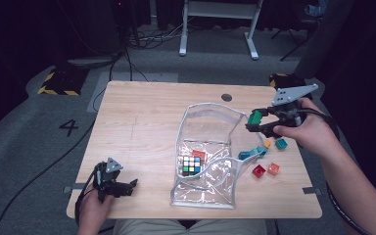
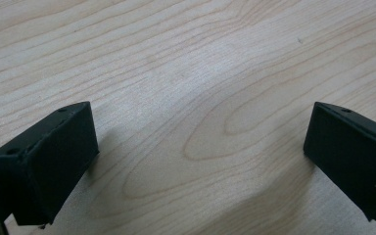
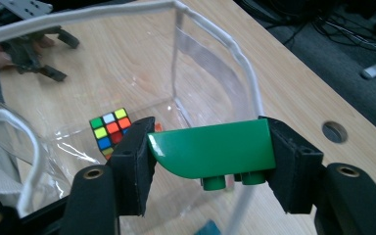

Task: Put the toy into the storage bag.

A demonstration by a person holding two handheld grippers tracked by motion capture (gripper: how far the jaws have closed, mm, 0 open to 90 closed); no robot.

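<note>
The right gripper (image 1: pixel 251 122) hangs above the table, just at the right rim of the clear plastic pouch (image 1: pixel 210 117), with its jaws clamped on the two ends of a green building brick (image 3: pixel 213 149). The brick is curved on one long side and carries two round studs that point downward in the right gripper view; it sits level between the jaws, over the pouch's white-piped edge. The pouch stands open on the wooden table (image 1: pixel 142 127), its walls slumped toward the near side. Inside, on its floor, lies a puzzle cube (image 1: pixel 191 165) with its coloured squares facing up, and a small orange piece (image 1: pixel 199 154) lies just beyond it. To the right of the pouch, loose bricks lie scattered on the bare wood: a teal one (image 1: pixel 252 152) touching the pouch wall, a small orange one (image 1: pixel 267 143), a teal cube (image 1: pixel 281 143), a red one (image 1: pixel 258 170) and an orange-red one (image 1: pixel 273 168). The left gripper (image 1: pixel 127 187) rests low at the near left corner of the table, well apart from the pouch, its jaws spread wide with nothing but wood grain between them. On the grey floor to the left of the table, a large painted "4" (image 1: pixel 69 127) is readable; I see no other writing or brand marks.
</note>
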